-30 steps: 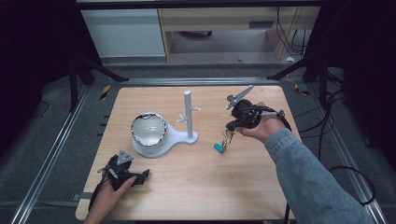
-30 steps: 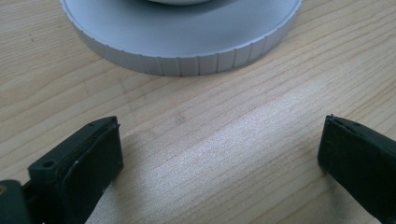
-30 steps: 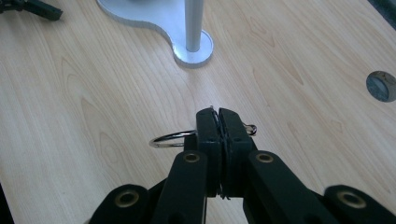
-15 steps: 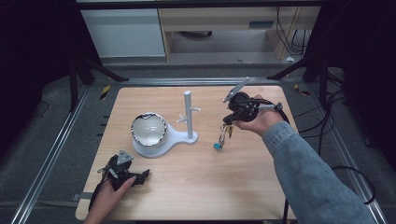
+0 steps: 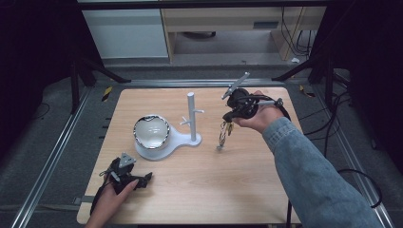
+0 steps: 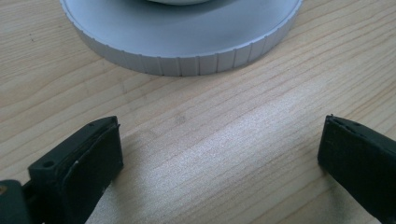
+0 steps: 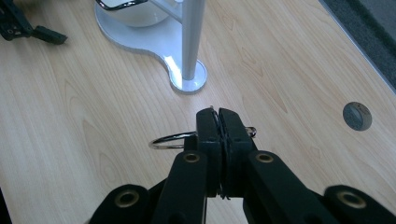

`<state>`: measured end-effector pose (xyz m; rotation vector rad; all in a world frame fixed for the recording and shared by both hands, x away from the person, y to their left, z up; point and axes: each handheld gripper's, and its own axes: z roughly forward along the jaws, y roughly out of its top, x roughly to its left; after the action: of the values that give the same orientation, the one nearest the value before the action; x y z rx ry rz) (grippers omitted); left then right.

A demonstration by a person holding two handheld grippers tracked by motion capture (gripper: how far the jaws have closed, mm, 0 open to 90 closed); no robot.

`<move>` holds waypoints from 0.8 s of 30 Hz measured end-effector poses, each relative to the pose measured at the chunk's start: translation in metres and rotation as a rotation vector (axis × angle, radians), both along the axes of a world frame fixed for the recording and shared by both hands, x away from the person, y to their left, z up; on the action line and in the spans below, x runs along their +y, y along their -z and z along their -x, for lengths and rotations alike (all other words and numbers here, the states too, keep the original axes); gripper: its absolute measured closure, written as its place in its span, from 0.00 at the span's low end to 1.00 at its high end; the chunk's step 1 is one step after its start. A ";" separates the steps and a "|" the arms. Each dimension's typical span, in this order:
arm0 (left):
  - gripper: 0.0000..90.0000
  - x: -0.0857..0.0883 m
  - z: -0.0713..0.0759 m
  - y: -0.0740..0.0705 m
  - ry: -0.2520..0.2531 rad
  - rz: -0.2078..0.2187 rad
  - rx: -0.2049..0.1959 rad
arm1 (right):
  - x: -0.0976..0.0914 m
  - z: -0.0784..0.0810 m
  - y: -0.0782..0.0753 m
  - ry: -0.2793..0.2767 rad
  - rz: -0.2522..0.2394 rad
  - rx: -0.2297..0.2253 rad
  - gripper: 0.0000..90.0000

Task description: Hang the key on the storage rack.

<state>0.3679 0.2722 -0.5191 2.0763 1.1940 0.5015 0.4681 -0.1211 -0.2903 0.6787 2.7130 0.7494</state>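
wooden table [image 5: 199, 190]; stand [image 5: 192, 117] beside keyring [image 7: 170, 140].

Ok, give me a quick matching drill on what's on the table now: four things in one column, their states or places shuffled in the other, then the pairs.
Things:
1. right gripper
2. left gripper
3. key ring
4. bowl

States or places:
A. sits on the round end of the white stand
B. jaws open, low over the table, nothing between them
C. clamped between jaws, keys hanging above the wood
D. jaws shut, held up to the right of the stand's post

Pairs: 1-D, 2-B, 3-C, 4-A
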 end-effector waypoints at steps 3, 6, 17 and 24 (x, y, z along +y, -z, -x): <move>0.00 0.000 0.000 0.000 0.000 0.000 0.000 | 0.003 -0.001 -0.002 -0.003 -0.001 0.000 0.98; 0.00 0.000 0.000 0.000 0.000 0.000 0.000 | 0.005 -0.002 -0.004 -0.007 0.000 -0.002 0.98; 0.00 0.000 0.000 0.000 0.000 0.000 0.000 | 0.014 -0.004 -0.008 -0.017 0.004 0.000 0.98; 0.00 0.000 0.000 0.000 0.000 -0.001 0.001 | 0.017 -0.005 -0.010 -0.014 0.005 0.005 0.98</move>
<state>0.3679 0.2722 -0.5190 2.0770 1.1942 0.5014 0.4736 -0.1043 -0.2799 0.6626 2.7259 0.7444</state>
